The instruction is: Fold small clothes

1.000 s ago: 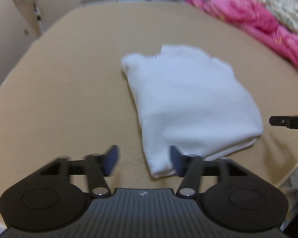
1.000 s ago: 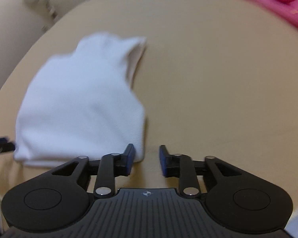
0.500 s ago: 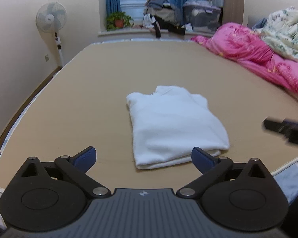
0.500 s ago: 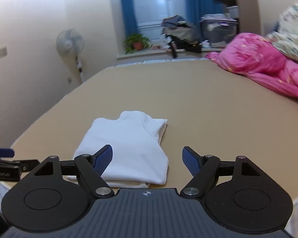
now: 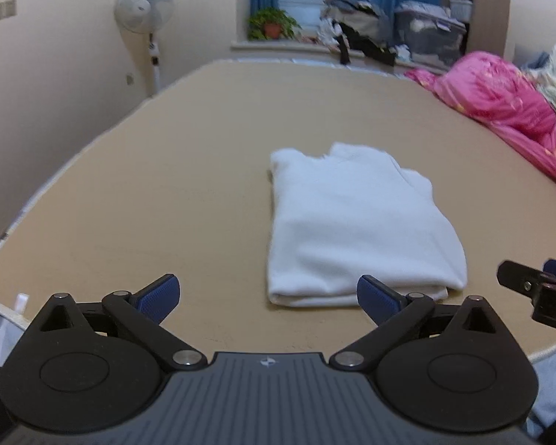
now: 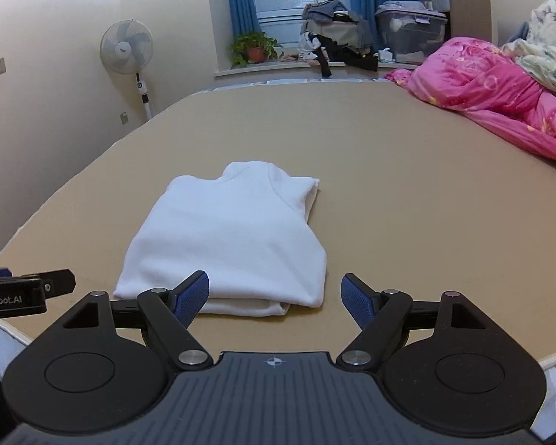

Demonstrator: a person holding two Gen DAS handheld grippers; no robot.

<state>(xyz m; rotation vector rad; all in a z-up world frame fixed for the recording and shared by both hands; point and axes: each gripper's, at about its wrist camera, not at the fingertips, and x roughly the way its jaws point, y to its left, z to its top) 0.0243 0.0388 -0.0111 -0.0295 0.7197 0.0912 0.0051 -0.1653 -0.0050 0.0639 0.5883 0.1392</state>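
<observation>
a white garment point(image 6: 228, 239), folded into a neat rectangle with its collar end pointing away, lies flat on the tan bed surface point(image 6: 407, 193) near the closer edge. the left gripper point(image 5: 268, 296) hangs above that edge with its blue pads spread very wide and nothing between them; the garment's near corner sits just beyond its right pad. the right gripper point(image 6: 276, 298) is also spread wide and empty, its left pad in front of the garment's near fold without pressing it. each gripper shows at the side of the other's view, one on either side of the garment. a pink quilt point(image 6: 500, 100) is heaped along the right side of the bed, well apart from the garment. a standing fan point(image 6: 126, 48) is by the left wall, and a potted plant point(image 6: 254, 50) sits on the window ledge beside piled clothes.
</observation>
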